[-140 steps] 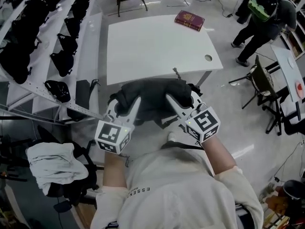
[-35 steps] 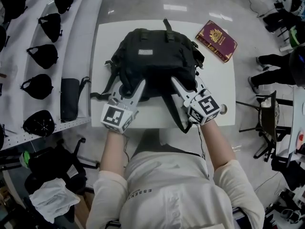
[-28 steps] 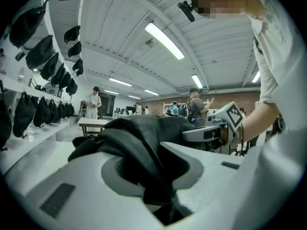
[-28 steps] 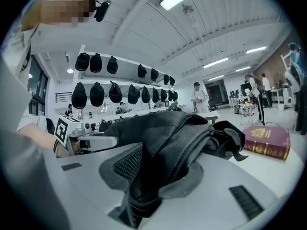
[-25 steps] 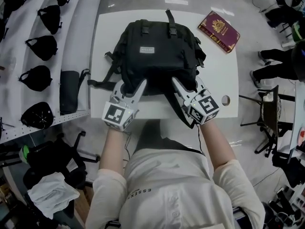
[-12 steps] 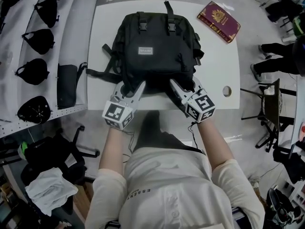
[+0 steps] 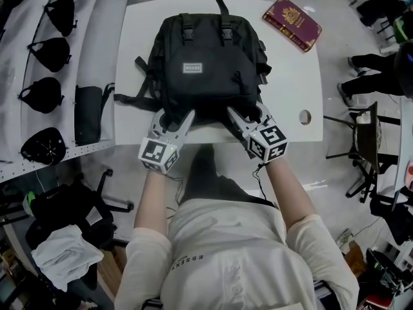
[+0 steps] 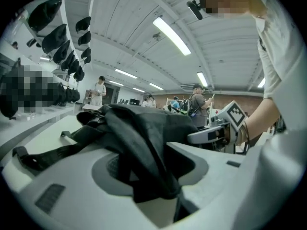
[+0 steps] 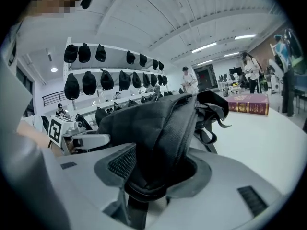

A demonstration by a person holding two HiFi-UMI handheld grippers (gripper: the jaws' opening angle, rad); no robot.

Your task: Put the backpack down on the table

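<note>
Both tongs sit at the near end of the backpack (image 7: pixel 206 63). The left tongs (image 7: pixel 176 116) and the right tongs (image 7: pixel 245 110) are partly apart with their jaws opening. Each has a fold of black fabric in its gap, slack in the left and bulkier in the right, and I judge neither pad is really pressing now. The pack lies flat on the white table (image 7: pixel 293 76) with its bottom end towards me, close to the near edge, so I take the setting-down as nearly done and the letting-go as the step in hand. To do it well I should let both jaws widen until the cloth drops clear, and only then draw back towards myself, low and straight, both sides together. A fold caught on one pad could drag the pack towards that near edge or skew it. The pack is soft black cloth, face up. It has a small pale label on the front pocket, two buckled straps and a carry loop at the far end, and a loose strap (image 7: pixel 129 99) trailing off its left side. A red book (image 7: pixel 292 23) lies well apart at the far corner.
</note>
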